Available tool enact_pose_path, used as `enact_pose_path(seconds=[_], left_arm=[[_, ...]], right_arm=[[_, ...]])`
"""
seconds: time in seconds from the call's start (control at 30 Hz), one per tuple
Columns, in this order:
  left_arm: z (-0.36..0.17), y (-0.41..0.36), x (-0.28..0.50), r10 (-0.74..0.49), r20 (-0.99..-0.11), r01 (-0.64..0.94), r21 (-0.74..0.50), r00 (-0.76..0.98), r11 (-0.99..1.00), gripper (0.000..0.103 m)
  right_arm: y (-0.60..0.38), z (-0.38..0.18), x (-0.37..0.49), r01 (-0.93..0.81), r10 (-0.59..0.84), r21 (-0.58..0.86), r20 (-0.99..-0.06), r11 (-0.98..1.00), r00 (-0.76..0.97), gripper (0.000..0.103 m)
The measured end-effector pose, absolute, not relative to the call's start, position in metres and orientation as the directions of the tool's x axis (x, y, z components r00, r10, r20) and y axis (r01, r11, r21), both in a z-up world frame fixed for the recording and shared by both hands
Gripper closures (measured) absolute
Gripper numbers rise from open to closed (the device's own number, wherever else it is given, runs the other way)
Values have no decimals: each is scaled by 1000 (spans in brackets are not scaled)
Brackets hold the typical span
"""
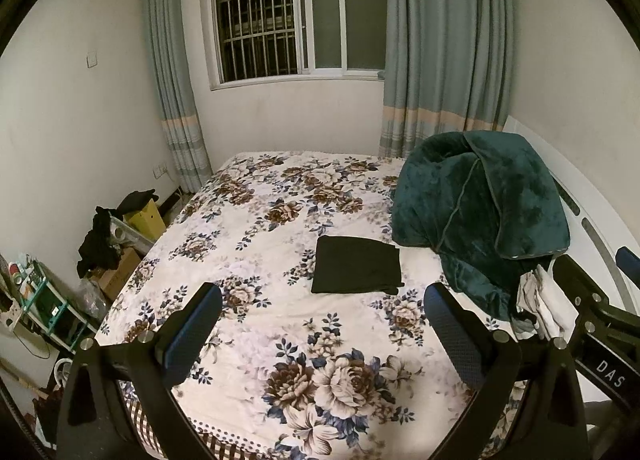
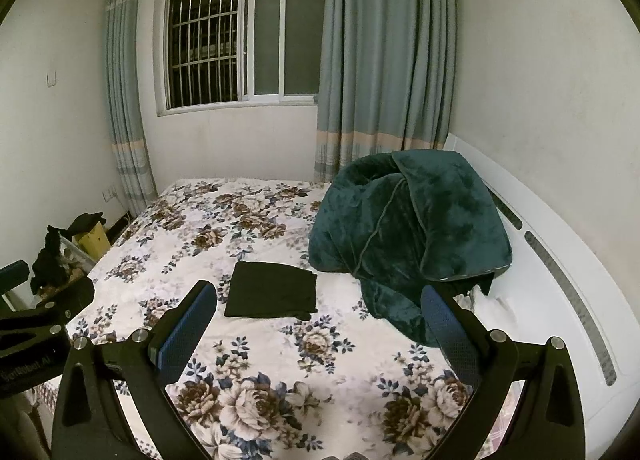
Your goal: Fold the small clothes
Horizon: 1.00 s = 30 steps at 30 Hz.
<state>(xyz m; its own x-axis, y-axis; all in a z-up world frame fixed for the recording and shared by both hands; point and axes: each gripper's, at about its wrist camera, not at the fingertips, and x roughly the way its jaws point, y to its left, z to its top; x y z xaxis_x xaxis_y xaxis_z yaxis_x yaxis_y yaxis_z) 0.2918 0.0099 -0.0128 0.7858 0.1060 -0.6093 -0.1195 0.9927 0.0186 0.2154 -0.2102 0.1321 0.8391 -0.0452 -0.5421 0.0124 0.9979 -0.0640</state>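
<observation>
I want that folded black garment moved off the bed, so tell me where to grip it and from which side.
Grip the black garment at its near edge, coming in low from the camera side. It lies flat as a neat rectangle on the floral bedspread, with the green blanket crowding its right. Both the left gripper and right gripper are open and empty.

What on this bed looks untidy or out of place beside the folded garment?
The black folded garment lies neat and flat. Beside it, the green blanket is heaped unfolded near the headboard, with crumpled pale clothes poking out under its edge.

"DAS" (white) on right hand-held gripper (image 1: pixel 592 292)
</observation>
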Motion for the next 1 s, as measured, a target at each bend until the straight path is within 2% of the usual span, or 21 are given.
enact_pose_path(seconds=[1.0], left_arm=[[-15,7,290,98,-612,-112,15,785,994,0]], right_arm=[[-199,126,205,25,-59,-70,-548,997,834,0]])
